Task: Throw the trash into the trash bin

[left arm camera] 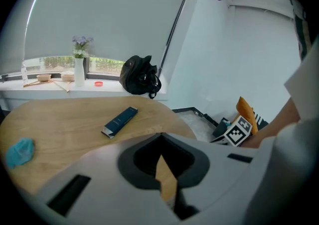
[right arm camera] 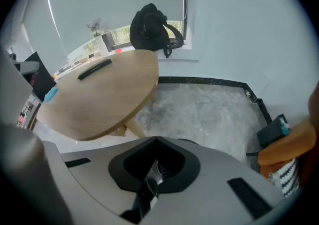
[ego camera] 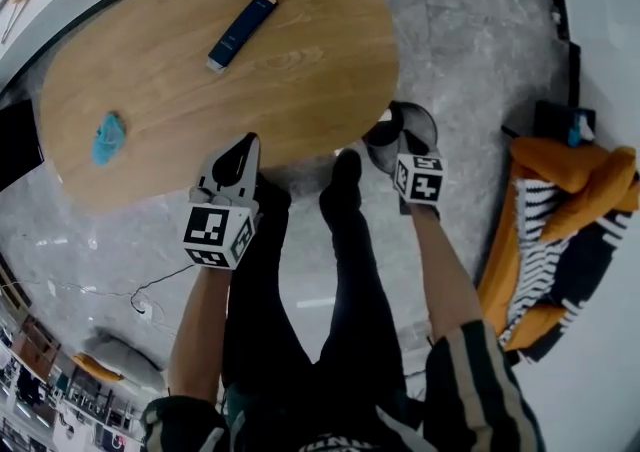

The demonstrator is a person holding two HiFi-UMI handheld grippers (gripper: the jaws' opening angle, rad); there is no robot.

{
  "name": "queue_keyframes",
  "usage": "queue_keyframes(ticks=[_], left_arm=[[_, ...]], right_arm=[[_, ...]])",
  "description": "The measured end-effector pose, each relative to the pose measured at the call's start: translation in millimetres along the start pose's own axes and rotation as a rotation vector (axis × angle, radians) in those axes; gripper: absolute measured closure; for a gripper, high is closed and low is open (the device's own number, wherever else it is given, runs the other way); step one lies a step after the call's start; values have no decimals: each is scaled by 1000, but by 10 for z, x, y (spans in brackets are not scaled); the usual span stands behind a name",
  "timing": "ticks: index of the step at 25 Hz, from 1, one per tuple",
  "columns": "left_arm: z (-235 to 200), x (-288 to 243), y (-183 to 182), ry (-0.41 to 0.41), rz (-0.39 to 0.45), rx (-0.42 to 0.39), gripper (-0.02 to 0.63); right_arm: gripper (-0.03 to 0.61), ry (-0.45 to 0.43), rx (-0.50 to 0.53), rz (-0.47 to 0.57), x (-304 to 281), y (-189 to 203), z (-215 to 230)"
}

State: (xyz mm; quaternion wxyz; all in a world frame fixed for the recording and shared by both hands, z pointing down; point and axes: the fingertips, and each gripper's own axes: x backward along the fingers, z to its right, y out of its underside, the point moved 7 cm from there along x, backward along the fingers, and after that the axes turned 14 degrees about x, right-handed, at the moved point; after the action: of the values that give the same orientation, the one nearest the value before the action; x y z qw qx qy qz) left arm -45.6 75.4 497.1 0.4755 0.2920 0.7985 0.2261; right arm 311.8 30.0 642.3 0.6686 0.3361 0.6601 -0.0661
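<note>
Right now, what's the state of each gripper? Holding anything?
Left gripper: jaws closed, nothing held.
Right gripper: jaws closed, nothing held.

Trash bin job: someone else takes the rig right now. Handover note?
Left tongs: shut, empty, at the near edge of the table.
Right tongs: shut, empty, above the trash bin, which stands on the floor beside the table.
Trash on the table: blue crumpled piece near the left end, dark blue box toward the far side. Neither is touched.
Done: cannot tell. The inside of the bin does not show.
Left to do: pick up both pieces and drop them in the bin. The crumpled piece is probably the easier reach for the left tongs.
</note>
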Motion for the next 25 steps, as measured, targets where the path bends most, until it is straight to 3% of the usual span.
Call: queue_keyframes(ticks=[4, 12, 18, 25], left_arm=[[-277, 239, -130, -34, 23, 33, 614], [-839, 720, -281, -126, 118, 111, 615], [-1388, 1221, -215, -224, 177, 189, 614], [-1998, 1856, 62, -343, 239, 299, 614]], right_arm=[[578, 18, 5, 112, 322, -462, -172], [578, -74, 281, 294, 628, -1648, -880], [578, -196, 413, 362, 567, -2317, -1813], [578, -397, 566, 450, 658, -2915, -3233]])
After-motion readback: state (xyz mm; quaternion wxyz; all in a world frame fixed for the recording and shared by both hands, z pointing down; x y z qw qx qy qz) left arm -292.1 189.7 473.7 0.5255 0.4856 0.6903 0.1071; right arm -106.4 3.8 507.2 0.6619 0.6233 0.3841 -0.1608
